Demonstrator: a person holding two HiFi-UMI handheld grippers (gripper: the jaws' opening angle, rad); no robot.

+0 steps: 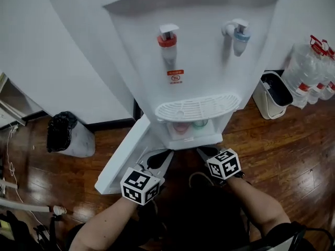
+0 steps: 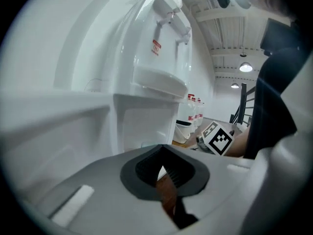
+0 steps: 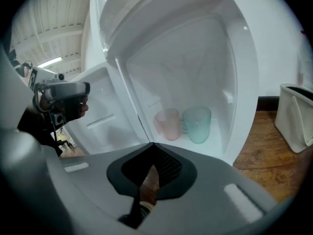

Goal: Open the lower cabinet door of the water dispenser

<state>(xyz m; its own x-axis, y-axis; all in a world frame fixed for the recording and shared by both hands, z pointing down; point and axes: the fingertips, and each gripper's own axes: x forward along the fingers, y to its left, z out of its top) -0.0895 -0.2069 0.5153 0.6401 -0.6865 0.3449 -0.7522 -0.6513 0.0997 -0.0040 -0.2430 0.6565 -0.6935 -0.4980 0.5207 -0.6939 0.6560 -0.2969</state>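
The white water dispenser (image 1: 193, 51) stands before me with its lower cabinet door (image 1: 123, 158) swung wide open to the left. Inside the cabinet a pink cup (image 3: 167, 124) and a green cup (image 3: 197, 124) stand side by side. My left gripper (image 1: 163, 151) hovers by the door's free edge, its jaws a narrow slit apart with nothing between them. To its right, below the cabinet's sill, my right gripper (image 1: 201, 150) is shut and empty. Neither gripper touches the door. The right gripper view shows the door's inner face (image 3: 102, 111) and the left gripper (image 3: 61, 99) beside it.
A bin lined with a black bag (image 1: 65, 135) stands left of the dispenser. On the right are a white bin (image 1: 272, 95) and several water bottles (image 1: 309, 72). The floor is dark wood (image 1: 282, 150), with a cable (image 1: 10, 156) at the far left.
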